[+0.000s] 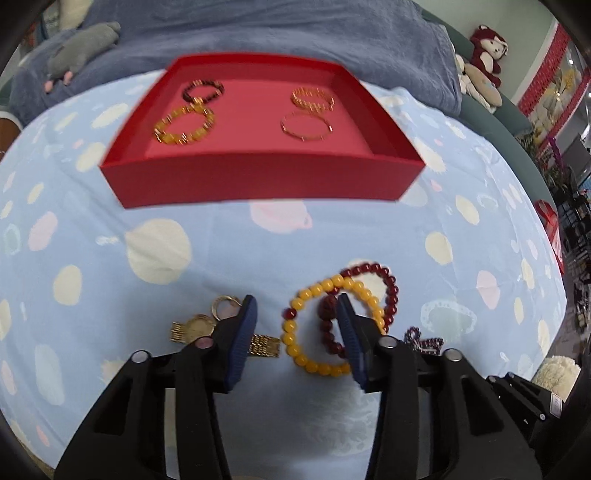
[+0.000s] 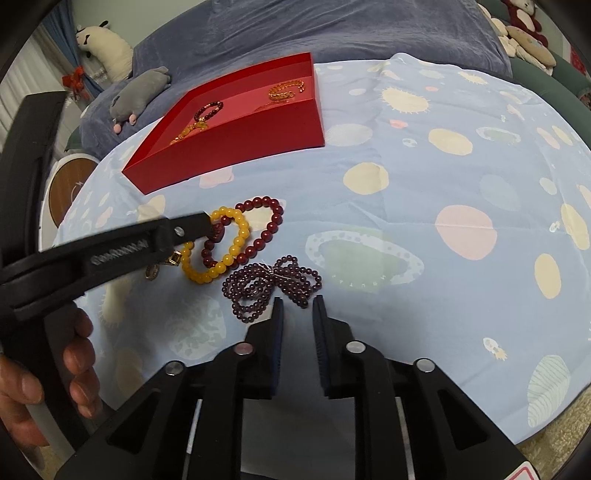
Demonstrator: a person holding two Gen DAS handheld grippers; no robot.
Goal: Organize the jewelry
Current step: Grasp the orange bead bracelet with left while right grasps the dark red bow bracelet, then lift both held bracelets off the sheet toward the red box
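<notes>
Left gripper (image 1: 297,306) spread wide, straddling the near-left arc of the yellow bead bracelet (image 1: 330,325) — set to pinch it, in my judgement. The bracelet lies on the spotted sheet (image 1: 424,221), overlapping the dark red bead bracelet (image 1: 384,286), on the near side of the red tray (image 1: 258,181). Right gripper (image 2: 298,304) parted, empty — poised just short of the purple bead strand (image 2: 271,282).

We record the setting as a home bedroom. We see a pale blue bedsheet printed with pastel planets (image 2: 424,155), a rumpled slate-blue fleece blanket (image 1: 258,33) behind it, a grey plush mouse toy (image 2: 142,90) and a dark red plush monkey (image 1: 487,50) propped nearby.
</notes>
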